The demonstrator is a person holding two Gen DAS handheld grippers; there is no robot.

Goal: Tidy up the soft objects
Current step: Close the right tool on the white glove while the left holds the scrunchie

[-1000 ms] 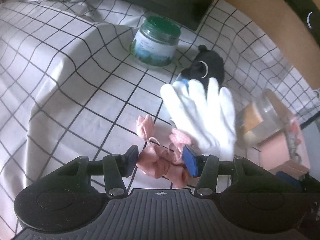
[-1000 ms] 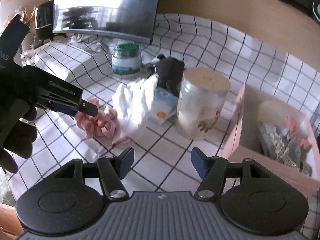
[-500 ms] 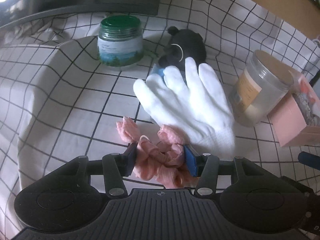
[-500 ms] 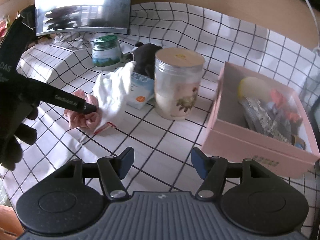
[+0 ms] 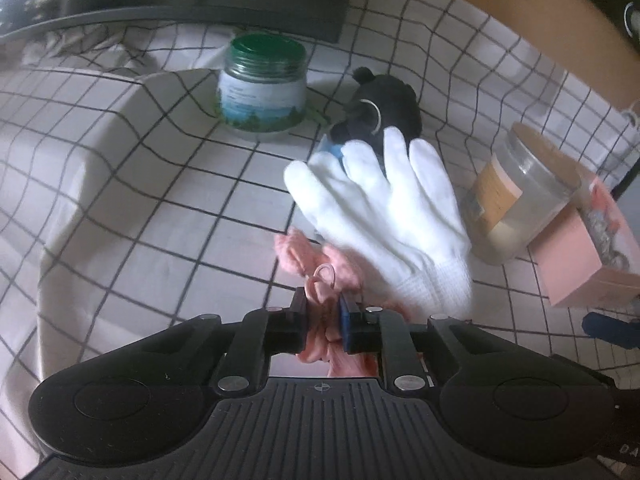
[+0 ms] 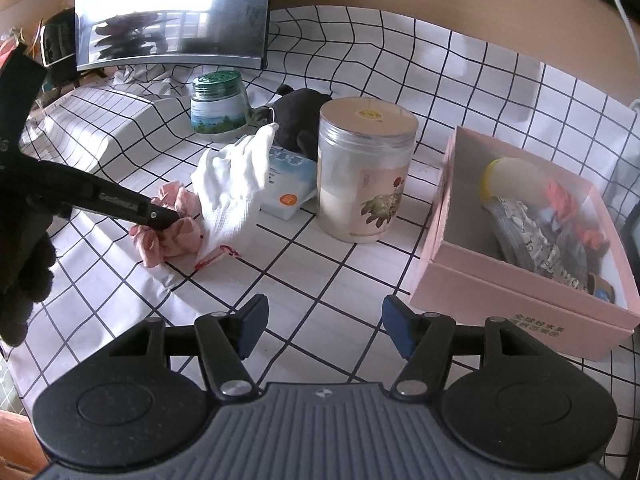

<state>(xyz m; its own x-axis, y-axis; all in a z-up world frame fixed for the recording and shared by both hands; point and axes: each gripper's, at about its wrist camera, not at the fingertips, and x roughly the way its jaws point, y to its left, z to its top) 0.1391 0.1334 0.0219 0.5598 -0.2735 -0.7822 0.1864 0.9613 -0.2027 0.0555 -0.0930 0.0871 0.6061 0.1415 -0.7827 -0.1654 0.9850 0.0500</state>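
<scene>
My left gripper (image 5: 323,312) is shut on a pink fabric scrunchie (image 5: 320,264) that lies on the checked cloth; it also shows in the right wrist view (image 6: 170,232), with the left gripper's tip (image 6: 160,216) on it. A white glove (image 5: 388,216) lies just right of the scrunchie, draped over a blue and white tissue pack (image 6: 290,178). A black plush toy (image 5: 384,108) sits behind them. My right gripper (image 6: 324,320) is open and empty, low over the cloth in front of a pink box (image 6: 516,280) that holds several soft items.
A green-lidded jar (image 5: 262,84) stands at the back. A tall clear jar (image 6: 364,172) stands between the glove and the pink box. A dark monitor (image 6: 172,12) rises behind. A raised hump under the checked tablecloth (image 5: 80,152) lies to the left.
My left gripper's jaws have closed from wide open onto the pink scrunchie. The right gripper has swung right, bringing the pink box into fuller view.
</scene>
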